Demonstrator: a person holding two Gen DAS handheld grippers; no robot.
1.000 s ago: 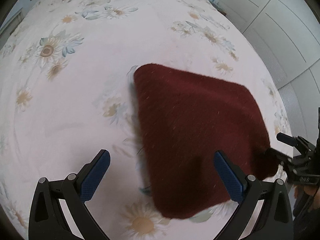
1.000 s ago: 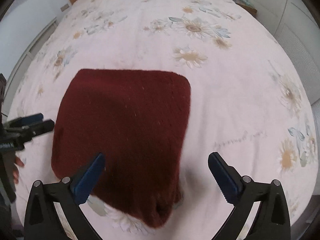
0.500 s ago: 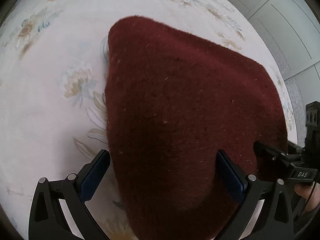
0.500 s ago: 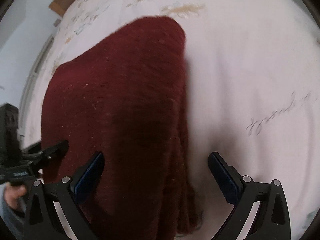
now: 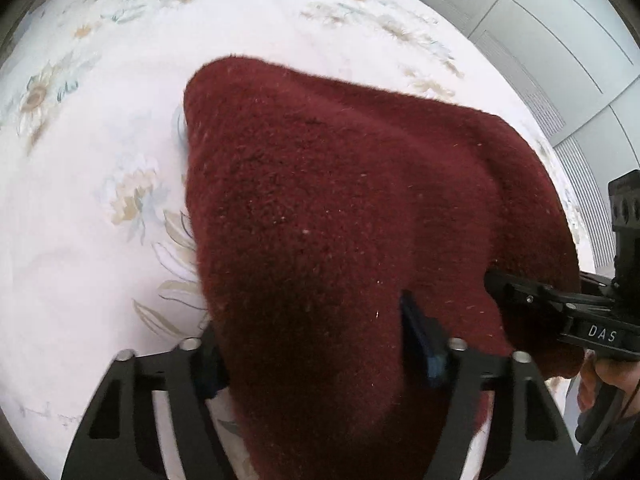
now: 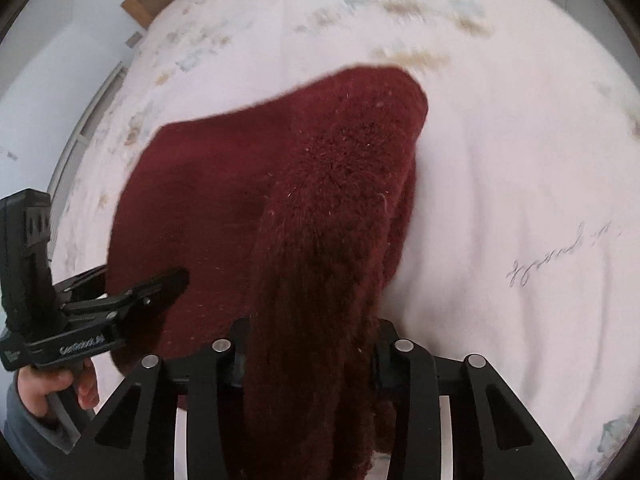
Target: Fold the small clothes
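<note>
A dark red knitted garment (image 5: 340, 208) lies folded on a floral bedsheet (image 5: 100, 140). My left gripper (image 5: 316, 344) has closed on its near left edge, and the cloth bulges up between the fingers. My right gripper (image 6: 308, 352) is shut on the near right edge of the same garment (image 6: 320, 184), with the cloth bunched into a ridge running away from it. Each gripper also shows in the other's view, the right gripper (image 5: 504, 288) at the garment's right corner and the left gripper (image 6: 168, 280) at its left corner.
The white bedsheet (image 6: 520, 180) with pale daisy prints spreads around the garment. White wardrobe doors (image 5: 540, 32) stand beyond the bed's far right side. A wooden headboard corner (image 6: 140, 4) shows at the far end.
Both grippers moved down onto the garment's near edge and went from wide open to closed on the cloth. The fabric is now bunched up between the fingers.
</note>
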